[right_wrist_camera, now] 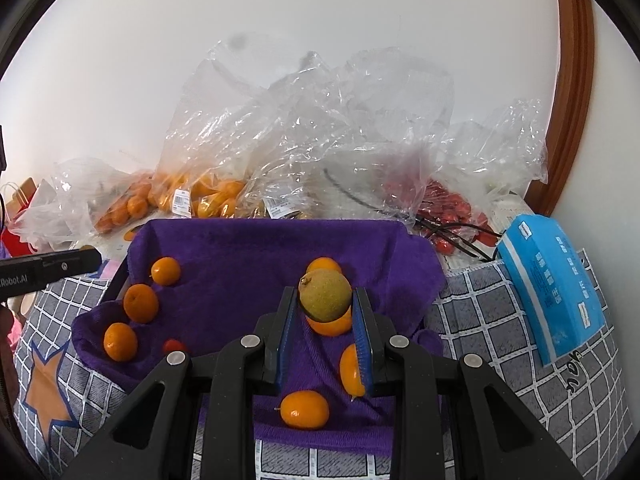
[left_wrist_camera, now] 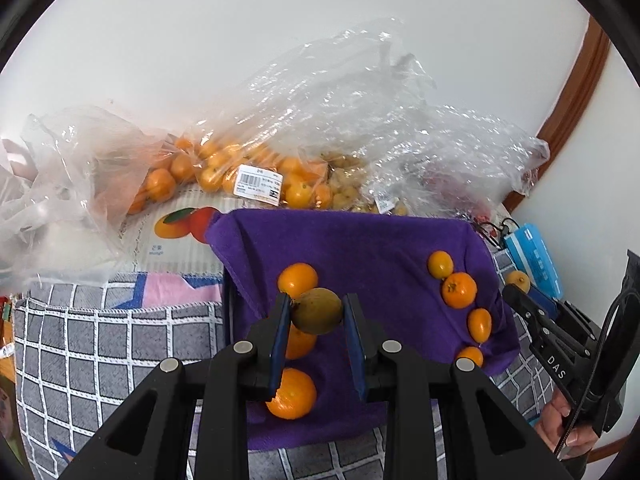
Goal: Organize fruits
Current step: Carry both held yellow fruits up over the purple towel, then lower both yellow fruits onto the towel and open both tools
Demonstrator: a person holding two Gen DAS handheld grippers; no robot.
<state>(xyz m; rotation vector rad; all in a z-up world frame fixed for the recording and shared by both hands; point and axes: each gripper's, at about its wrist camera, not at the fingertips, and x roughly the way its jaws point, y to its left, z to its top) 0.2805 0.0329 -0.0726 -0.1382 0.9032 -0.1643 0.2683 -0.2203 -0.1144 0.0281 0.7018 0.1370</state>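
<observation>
In the left wrist view, your left gripper [left_wrist_camera: 316, 312] is clamped on a green-brown fruit [left_wrist_camera: 316, 311] above the purple cloth [left_wrist_camera: 384, 240] and its oranges [left_wrist_camera: 297, 279]; the other gripper's arm at right reads "DAS", and a barcode label [left_wrist_camera: 259, 183] on the bag [left_wrist_camera: 224, 160] is too small to read. In the right wrist view, your right gripper [right_wrist_camera: 325, 300] grips a similar greenish fruit [right_wrist_camera: 325, 295] between its pads over the cloth [right_wrist_camera: 248, 256], and "Robot.AI" shows at the left edge.

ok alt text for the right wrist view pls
The right tongs grip a round, brownish-green fruit above a purple towel scattered with small orange citrus fruits. Crumpled clear plastic bags of fruit sit behind.
</observation>
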